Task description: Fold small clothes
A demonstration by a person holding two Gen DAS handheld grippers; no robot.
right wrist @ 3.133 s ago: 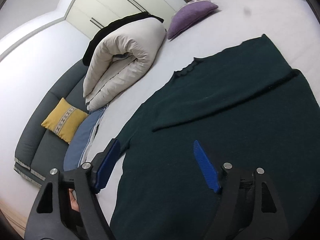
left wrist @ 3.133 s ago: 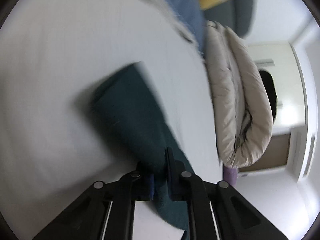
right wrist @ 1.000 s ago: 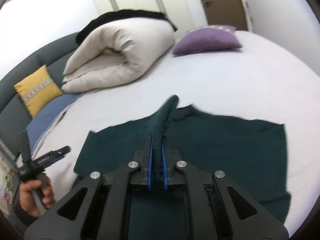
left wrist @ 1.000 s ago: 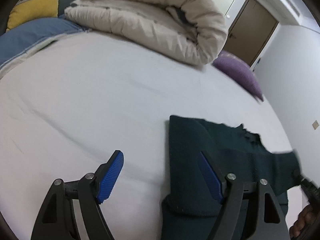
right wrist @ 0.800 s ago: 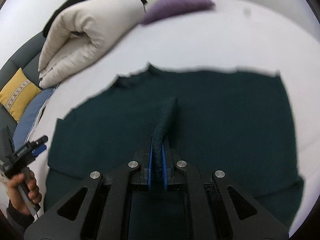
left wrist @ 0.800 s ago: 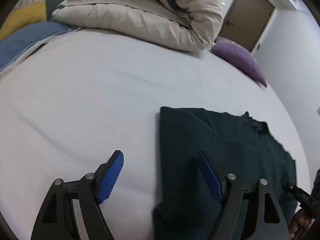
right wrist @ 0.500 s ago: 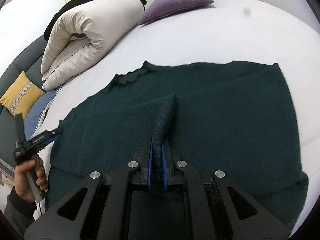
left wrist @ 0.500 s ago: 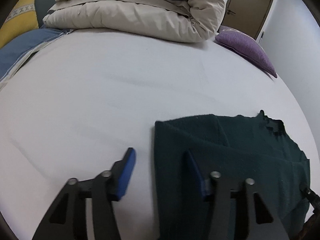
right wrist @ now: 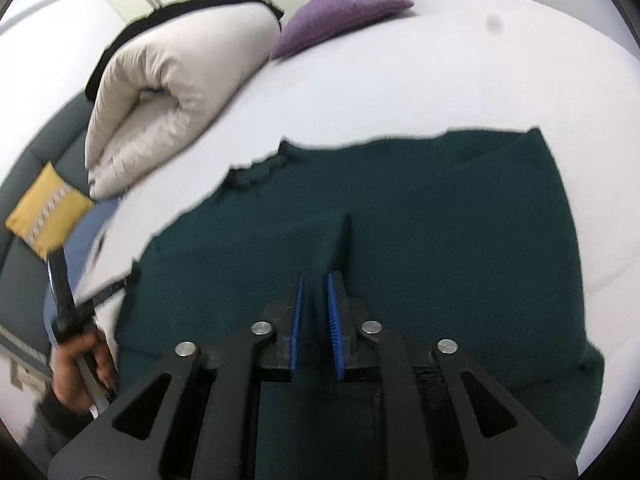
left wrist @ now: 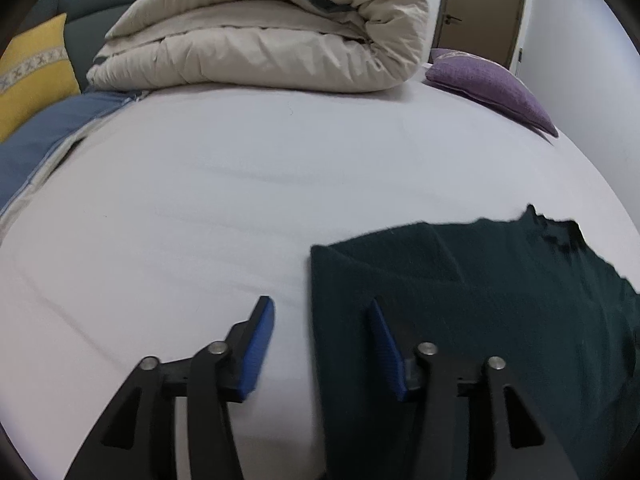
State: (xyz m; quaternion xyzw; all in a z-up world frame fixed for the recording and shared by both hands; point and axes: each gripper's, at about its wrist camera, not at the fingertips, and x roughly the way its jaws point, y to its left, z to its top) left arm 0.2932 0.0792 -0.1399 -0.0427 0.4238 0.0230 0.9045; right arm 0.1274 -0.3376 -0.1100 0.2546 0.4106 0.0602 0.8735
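A dark green sweater (right wrist: pixel 420 216) lies flat on the white bed, both sleeves folded in over its body, collar toward the far left. My right gripper (right wrist: pixel 318 280) sits low over its middle, its jaws parted a little around a raised ridge of sleeve cloth. In the left wrist view the sweater (left wrist: pixel 480 300) fills the lower right. My left gripper (left wrist: pixel 320 316) is open and empty, straddling the sweater's left folded edge, one finger over the sheet and one over the cloth.
A rolled beige duvet (left wrist: pixel 260 40) and a purple pillow (left wrist: pixel 488 80) lie at the far side of the bed. A yellow cushion (left wrist: pixel 28 72) and blue cloth (left wrist: pixel 44 132) sit at the left on a grey sofa.
My right gripper carried the sleeve down onto the sweater's body and its jaws have just parted. My left gripper narrowed its opening and moved in over the sweater's left edge.
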